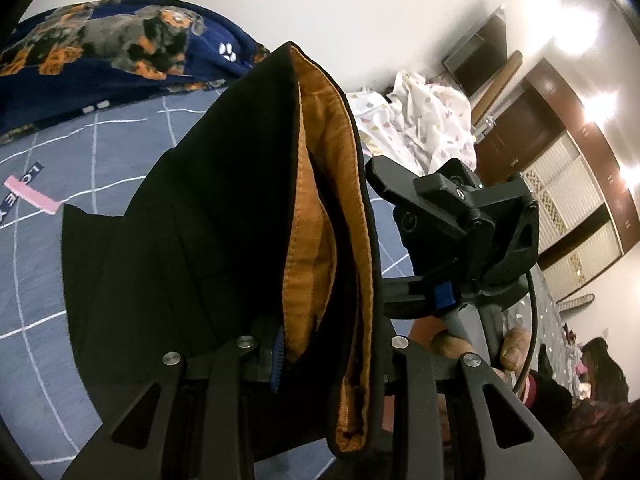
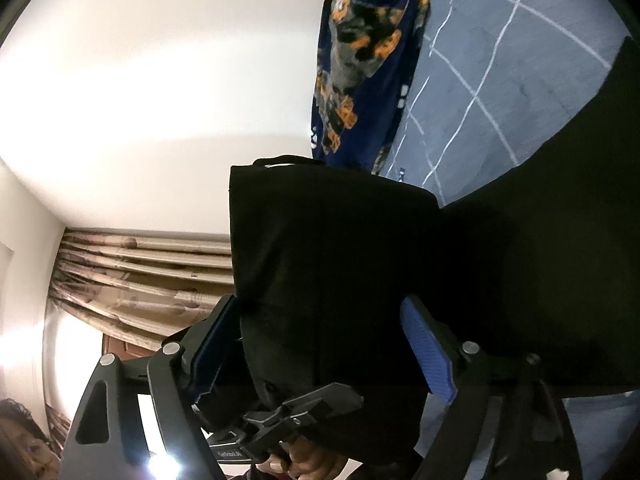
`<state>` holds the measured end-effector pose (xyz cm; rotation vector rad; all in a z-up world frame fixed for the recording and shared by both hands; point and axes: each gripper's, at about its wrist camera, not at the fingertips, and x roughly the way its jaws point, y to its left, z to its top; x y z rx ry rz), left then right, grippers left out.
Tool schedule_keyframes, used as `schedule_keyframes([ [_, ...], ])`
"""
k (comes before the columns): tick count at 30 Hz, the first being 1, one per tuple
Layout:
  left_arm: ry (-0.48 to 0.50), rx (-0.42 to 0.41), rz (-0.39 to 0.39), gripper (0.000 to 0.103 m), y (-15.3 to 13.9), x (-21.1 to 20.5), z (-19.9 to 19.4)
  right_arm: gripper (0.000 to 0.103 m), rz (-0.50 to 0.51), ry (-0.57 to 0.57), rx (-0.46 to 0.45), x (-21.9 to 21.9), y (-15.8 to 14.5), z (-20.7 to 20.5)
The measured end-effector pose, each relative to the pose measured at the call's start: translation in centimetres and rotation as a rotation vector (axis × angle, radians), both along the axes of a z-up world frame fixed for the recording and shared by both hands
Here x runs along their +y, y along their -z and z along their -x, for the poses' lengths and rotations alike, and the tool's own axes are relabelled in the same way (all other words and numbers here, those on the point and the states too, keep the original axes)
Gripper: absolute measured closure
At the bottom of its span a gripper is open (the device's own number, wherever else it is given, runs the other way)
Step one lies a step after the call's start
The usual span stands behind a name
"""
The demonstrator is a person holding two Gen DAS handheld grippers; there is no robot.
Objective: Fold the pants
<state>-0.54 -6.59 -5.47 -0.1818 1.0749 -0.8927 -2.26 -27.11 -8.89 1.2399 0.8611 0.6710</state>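
The black pants [image 1: 208,208], lined in orange at the waistband [image 1: 328,160], hang bunched in front of the left wrist camera. My left gripper [image 1: 320,344] is shut on this waistband bundle, and one blue pad [image 1: 278,356] shows against the cloth. My right gripper [image 1: 460,232] shows just right of the bundle, with a hand [image 1: 480,348] below it. In the right wrist view my right gripper [image 2: 320,316] stands wide, its blue pads [image 2: 428,352] bare, with the black pants [image 2: 340,260] draped between them. The left gripper [image 2: 288,412] sits below that fold.
A grey-blue sheet with a white grid [image 1: 60,280] covers the bed. A navy dog-print blanket [image 1: 120,44] lies along its far side, beside a white patterned cloth heap [image 1: 420,120]. Wooden wardrobe doors [image 1: 560,208], a curtain [image 2: 140,272] and a seated person [image 1: 600,368] are around.
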Motion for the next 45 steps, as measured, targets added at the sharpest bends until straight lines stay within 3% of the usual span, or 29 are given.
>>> schedule_keyframes([
  [18,0.133,0.016,-0.12,0.071,4.9,-7.5,-0.2,0.017,-0.052,0.116,0.078,-6.9,3.8,0.9],
  [24,0.162,0.014,-0.127,0.066,5.4,-8.5,0.0,0.017,-0.01,0.124,0.086,-8.1,3.8,0.4],
  [28,0.185,0.032,-0.102,0.056,4.8,-8.4,0.1,0.017,0.045,0.127,0.099,-8.8,4.0,0.4],
  [32,0.19,-0.004,-0.044,0.049,2.8,-7.7,0.5,0.016,0.117,0.128,0.138,-9.4,4.3,0.3],
  [38,0.103,-0.042,-0.015,0.041,0.7,-3.6,-0.1,0.019,0.206,0.084,0.174,-9.5,4.6,0.1],
  [42,0.026,-0.035,-0.029,0.041,0.7,0.2,-0.3,0.034,0.371,0.012,0.19,-8.7,4.0,-0.6],
  [43,0.012,-0.035,-0.036,0.041,0.9,1.0,-0.2,0.046,0.405,-0.001,0.192,-8.5,4.0,-0.6],
  [44,0.001,-0.036,-0.047,0.041,1.0,1.6,-0.1,0.065,0.451,-0.014,0.195,-8.4,3.9,-0.7],
  [45,-0.017,-0.035,-0.066,0.041,1.2,2.5,0.1,0.075,0.482,-0.02,0.2,-8.4,3.9,-0.7],
])
